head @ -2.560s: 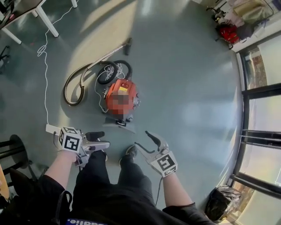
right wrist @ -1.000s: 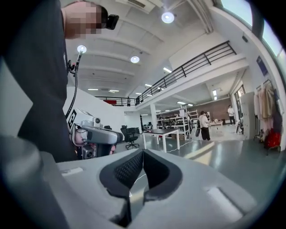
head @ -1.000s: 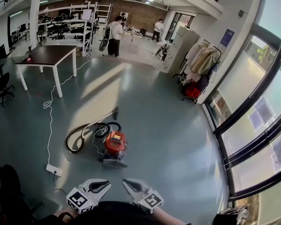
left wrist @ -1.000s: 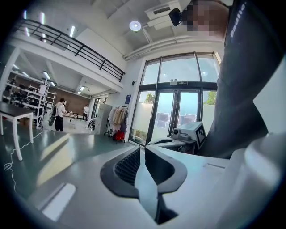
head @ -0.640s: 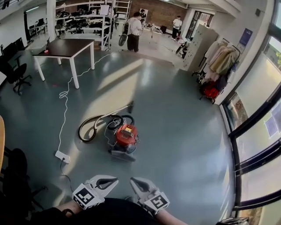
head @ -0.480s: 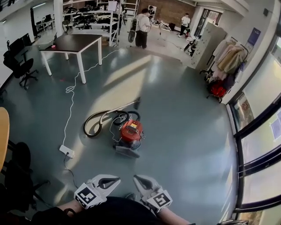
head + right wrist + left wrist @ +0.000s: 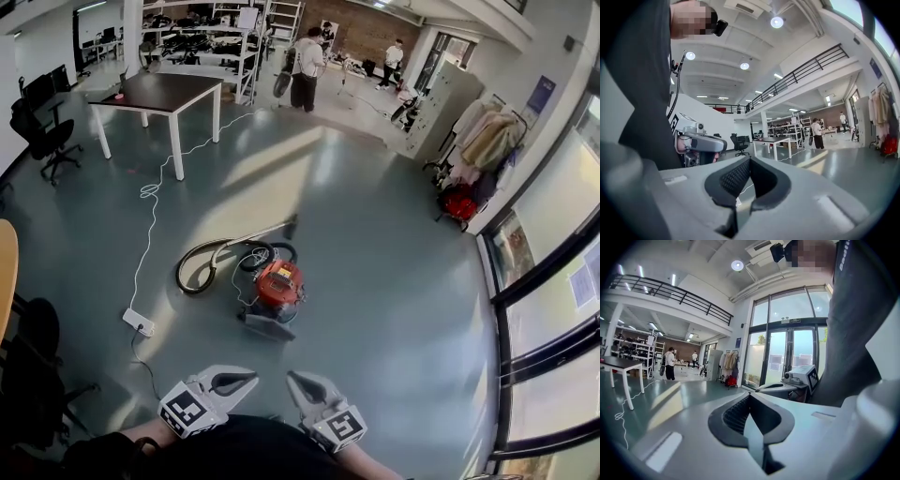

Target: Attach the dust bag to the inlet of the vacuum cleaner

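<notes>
The left gripper (image 7: 251, 379) and right gripper (image 7: 292, 378) are both closed tight with nothing between their jaws, side by side near the person's body. One red vacuum cleaner (image 7: 278, 285) stands on the floor (image 7: 394, 253) well ahead of them, its one hose (image 7: 197, 267) curled beside it. The grey piece (image 7: 266, 326) at its front may be a lid or the dust bag. Two people (image 7: 307, 64) stand far off.

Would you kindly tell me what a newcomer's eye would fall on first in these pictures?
The red vacuum stands out mid-floor, its hose looped to its left. Nearest the camera, the left gripper and right gripper point toward it, both shut and empty. Tall windows line the right side.
</notes>
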{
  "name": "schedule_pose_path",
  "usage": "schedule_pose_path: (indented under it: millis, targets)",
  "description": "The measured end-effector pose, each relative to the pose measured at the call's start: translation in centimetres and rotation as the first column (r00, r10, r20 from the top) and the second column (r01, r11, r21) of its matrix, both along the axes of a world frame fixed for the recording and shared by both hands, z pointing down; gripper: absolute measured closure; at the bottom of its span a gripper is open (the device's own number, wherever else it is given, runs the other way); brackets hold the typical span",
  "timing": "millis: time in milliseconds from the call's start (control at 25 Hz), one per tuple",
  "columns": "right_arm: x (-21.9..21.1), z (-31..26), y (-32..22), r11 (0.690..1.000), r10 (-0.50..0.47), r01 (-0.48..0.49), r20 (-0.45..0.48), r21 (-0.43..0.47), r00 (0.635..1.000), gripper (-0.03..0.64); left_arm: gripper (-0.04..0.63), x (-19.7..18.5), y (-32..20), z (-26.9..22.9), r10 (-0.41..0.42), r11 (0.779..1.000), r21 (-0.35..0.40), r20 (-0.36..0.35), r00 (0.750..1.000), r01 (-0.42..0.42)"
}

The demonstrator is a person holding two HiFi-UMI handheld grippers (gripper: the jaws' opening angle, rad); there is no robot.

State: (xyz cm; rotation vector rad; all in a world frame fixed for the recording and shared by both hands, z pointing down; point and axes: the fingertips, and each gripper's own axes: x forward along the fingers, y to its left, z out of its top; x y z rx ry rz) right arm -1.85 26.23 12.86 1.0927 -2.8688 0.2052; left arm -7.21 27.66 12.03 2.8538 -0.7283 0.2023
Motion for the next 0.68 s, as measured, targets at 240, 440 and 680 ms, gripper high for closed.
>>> schedule_pose_path:
  millis: [240, 440, 680]
  targets:
    - [-0.62, -0.29, -0.23, 1.0, 0.004, -0.004, -0.014, 0.003, 1.0, 0.624, 0.584, -0.65, -0.07, -0.07, 0.005, 1.0, -0.006, -0.001, 1.0, -0.005]
    - [-0.8, 0.07, -0.28, 1.0, 0.01, -0.01, -0.021, 0.0, 1.0, 0.624, 0.584, -0.86, -0.02, 0.3, 0.005, 1.0, -0.011, -0.004, 1.0, -0.005]
    - [-0.45, 0.45, -0.82, 1.0, 0.017, -0.017, -0.028, 0.001, 0.999, 0.624, 0.584, -0.81, -0.34, 0.68, 0.004, 1.0, -0.01, -0.003, 1.0, -0.004]
